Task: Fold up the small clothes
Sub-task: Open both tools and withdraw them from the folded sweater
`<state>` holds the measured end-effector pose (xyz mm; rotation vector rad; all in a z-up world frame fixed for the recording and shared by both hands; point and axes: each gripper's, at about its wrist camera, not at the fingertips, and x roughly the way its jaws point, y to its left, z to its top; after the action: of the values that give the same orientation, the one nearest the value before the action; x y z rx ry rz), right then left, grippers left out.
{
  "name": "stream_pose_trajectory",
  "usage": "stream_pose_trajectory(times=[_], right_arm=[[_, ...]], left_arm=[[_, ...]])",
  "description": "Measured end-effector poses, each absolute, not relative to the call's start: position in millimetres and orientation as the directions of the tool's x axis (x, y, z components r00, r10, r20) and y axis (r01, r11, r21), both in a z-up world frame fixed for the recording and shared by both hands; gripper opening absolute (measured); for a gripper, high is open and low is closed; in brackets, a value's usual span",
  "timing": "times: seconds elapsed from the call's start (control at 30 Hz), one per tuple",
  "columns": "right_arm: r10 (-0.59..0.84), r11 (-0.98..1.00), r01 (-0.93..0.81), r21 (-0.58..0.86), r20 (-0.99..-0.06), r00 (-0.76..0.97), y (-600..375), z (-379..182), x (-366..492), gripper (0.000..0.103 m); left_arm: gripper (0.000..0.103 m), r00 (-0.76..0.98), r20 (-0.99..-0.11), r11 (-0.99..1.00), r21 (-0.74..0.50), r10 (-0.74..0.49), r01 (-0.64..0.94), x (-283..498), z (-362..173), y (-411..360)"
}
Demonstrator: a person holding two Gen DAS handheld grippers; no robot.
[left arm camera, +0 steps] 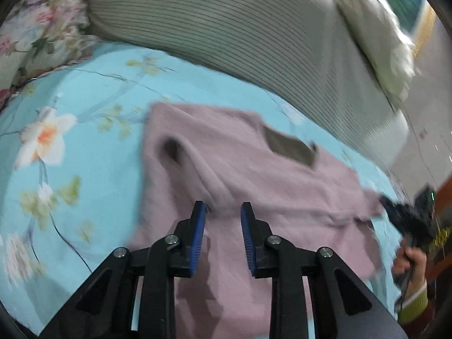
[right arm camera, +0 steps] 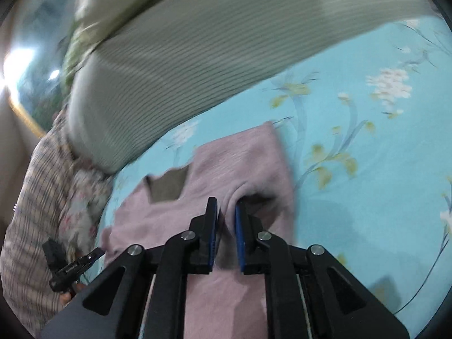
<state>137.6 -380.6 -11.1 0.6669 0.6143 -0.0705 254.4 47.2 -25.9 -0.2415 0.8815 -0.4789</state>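
the left gripper (left arm camera: pixel 223 207) stands with its jaws apart over the pink garment (left arm camera: pixel 254 175), which lies rumpled on the light blue floral sheet (left arm camera: pixel 84 155) straight ahead of and beneath both claws, a fold of it rising between the blue pads without being pinched. the right gripper (right arm camera: pixel 226 204) has its jaws only narrowly parted, a ridge of the same cloth in the gap, though whether the pads press on it cannot be told through the blur. beyond the garment a striped grey-green cushion (left arm camera: pixel 240 28) bars the far side, a floral pillow (left arm camera: pixel 36 28) sits far left of the left claw, and a checked cloth (right arm camera: pixel 34 192) lies left of the right claw.
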Motion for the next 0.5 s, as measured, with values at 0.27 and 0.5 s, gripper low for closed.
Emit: stream_pose_trajectory(times=[0.27,0.5], right_arm=[[0.160,0.878,0.144,0.457,-0.562,0.811,-322,3,123,0.014],[0.235,0.965,-0.052,0.258,-0.756,0.611,-252,-42,167,0.014]], left_arm=[[0.026,0.398,-0.760,0.836,-0.340,-0.514,0.431,226,-54,-22],[0.026,0.339,-0.810,0.852,-0.335,-0.478,0.402,272,-73,-47]])
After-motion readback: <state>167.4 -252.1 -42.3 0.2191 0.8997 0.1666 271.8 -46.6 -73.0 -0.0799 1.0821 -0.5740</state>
